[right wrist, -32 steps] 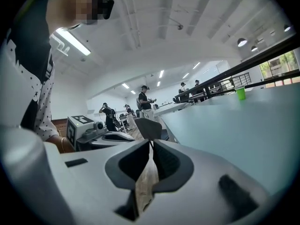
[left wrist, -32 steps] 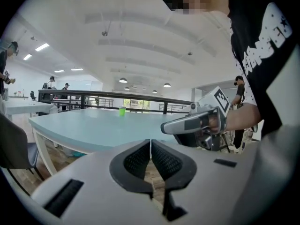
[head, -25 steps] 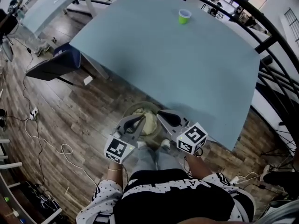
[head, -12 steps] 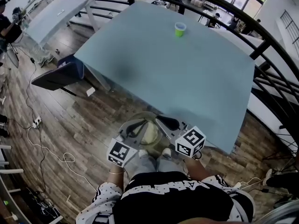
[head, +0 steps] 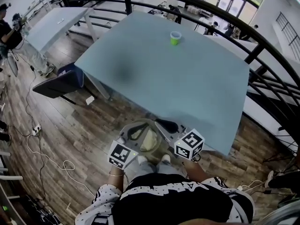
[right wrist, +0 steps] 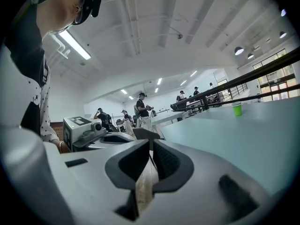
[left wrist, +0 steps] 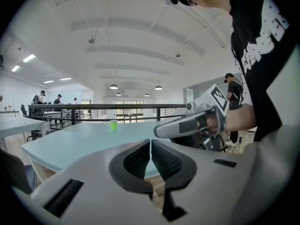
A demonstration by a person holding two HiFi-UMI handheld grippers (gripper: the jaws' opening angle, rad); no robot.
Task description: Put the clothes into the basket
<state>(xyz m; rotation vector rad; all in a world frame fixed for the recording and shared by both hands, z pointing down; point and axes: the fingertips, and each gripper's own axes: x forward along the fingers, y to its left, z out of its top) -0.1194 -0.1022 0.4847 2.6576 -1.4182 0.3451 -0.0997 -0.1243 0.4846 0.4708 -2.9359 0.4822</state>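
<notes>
A round basket stands on the wood floor at the table's near edge, right in front of the person's feet. Pale cream clothes lie inside it. Both grippers hover just over the basket, pointing toward the table. My left gripper is shut with nothing between its pads; in its own view the jaws meet in front of the tabletop. My right gripper is shut too, and only floor shows through the slit under its jaws. Each gripper appears in the other's view, the right gripper and the left gripper.
A large pale blue table fills the space ahead, with a green cup at its far side. A dark chair stands left of the table. Black railings run behind and to the right. Cables lie on the floor at left.
Both grippers have risen a little above the basket and stayed shut. The head view has tilted up, so more of the railing and the room behind shows.
</notes>
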